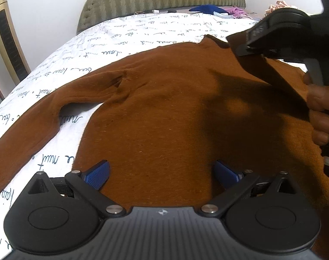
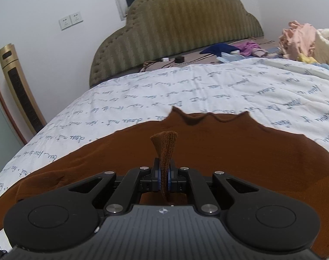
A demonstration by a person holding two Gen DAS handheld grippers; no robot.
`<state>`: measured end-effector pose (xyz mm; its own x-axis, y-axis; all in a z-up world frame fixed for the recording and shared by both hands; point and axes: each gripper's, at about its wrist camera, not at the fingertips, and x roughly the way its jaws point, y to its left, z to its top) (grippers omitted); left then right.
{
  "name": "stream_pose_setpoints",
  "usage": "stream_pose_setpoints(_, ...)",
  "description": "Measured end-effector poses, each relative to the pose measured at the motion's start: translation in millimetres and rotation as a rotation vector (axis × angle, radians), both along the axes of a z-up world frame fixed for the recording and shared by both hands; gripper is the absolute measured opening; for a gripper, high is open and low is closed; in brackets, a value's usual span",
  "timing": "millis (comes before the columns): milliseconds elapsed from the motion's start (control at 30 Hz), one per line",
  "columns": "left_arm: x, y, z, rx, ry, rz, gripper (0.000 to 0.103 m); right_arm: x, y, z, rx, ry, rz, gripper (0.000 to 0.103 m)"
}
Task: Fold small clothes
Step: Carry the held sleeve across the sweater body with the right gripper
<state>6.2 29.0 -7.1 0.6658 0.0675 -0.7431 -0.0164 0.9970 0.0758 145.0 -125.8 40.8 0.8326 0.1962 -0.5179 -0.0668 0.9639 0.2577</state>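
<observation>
A brown knit sweater [image 1: 164, 108] lies spread on the bed, its left sleeve [image 1: 30, 121] stretched out to the side. My left gripper [image 1: 162, 173] hovers open just above the sweater's near hem, with blue pads [image 1: 98, 174] wide apart and nothing between them. My right gripper [image 2: 164, 175] is shut on a brown sleeve end [image 2: 164, 151], whose ribbed cuff sticks up past the fingers. In the left wrist view the right gripper [image 1: 246, 47] hangs over the sweater's right side, with the lifted sleeve [image 1: 279, 80] trailing from it and a hand [image 1: 320, 112] holding its handle.
The bed cover [image 2: 207, 91] is white with dark script. An olive padded headboard [image 2: 177, 30] stands at the far end, with cables and small items before it. A heap of clothes [image 2: 305, 41] lies at the far right. A gold tower fan [image 2: 21, 86] stands left of the bed.
</observation>
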Motion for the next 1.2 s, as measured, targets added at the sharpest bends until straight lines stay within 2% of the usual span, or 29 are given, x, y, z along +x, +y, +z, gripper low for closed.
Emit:
stream_pose_setpoints(700, -7, 37, 4, -0.007, 0.001, 0.082, 0.103, 32, 83, 2, 0.008, 0.002, 0.131, 0.011)
stream_pose_setpoints(933, -13, 45, 5, -0.01, 0.006, 0.109, 0.103, 42, 100, -1, 0.007, 0.008, 0.151, 0.011)
stream_pose_setpoints(1200, -18, 49, 7, -0.008, 0.011, 0.135, 0.103, 47, 106, -12, 0.02, 0.055, 0.195, 0.012)
